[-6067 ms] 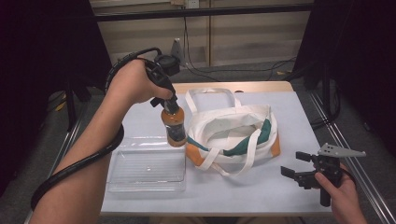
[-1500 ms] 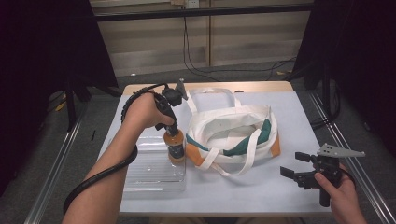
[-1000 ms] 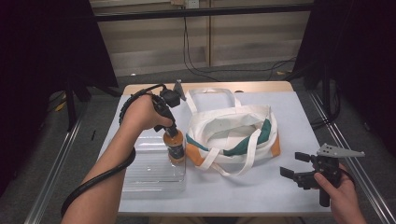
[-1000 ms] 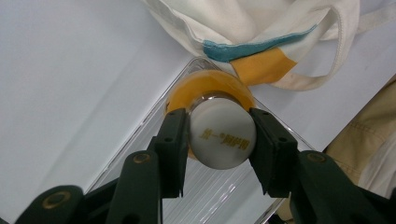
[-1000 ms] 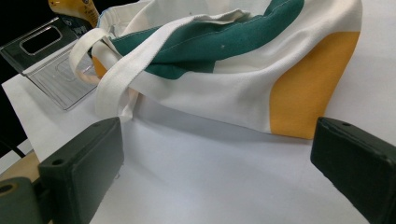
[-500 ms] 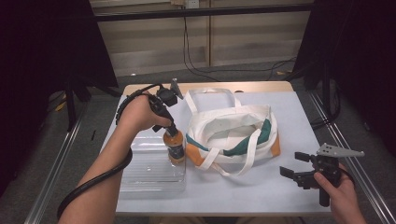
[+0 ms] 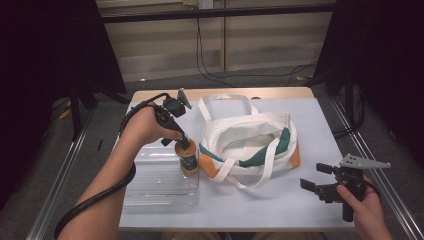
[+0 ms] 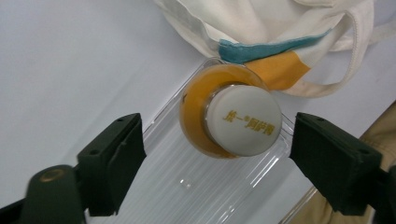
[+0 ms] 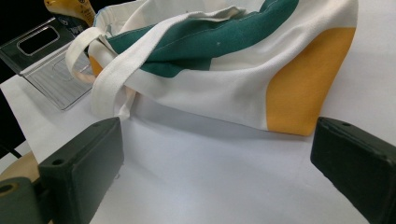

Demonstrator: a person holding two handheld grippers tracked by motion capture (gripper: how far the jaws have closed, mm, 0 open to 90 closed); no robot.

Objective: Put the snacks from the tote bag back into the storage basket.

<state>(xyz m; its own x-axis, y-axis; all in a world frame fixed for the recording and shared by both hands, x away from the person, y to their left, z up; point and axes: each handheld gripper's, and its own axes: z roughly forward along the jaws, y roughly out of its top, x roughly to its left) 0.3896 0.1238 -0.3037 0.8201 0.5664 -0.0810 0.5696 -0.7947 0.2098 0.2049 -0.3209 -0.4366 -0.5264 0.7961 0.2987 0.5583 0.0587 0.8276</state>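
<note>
Left claw (image 8: 208,149) is spread wide, released, above the orange bottle (image 8: 212,109), which stands in the clear plastic tray (image 7: 155,175) at its right end, just beside the tote bag (image 7: 250,142). I'd judge the bottle rigid, smooth, a bit slippery; grip the white cap (image 8: 243,120). Cap has gold print, unreadable. Right claw (image 7: 314,186) released, holding nothing.

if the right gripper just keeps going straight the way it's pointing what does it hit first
Most likely the tote bag: the right gripper is open and points across bare table at the bag's side, near its orange corner. Nothing else lies between them, though how far off the bag is remains unclear.
</note>
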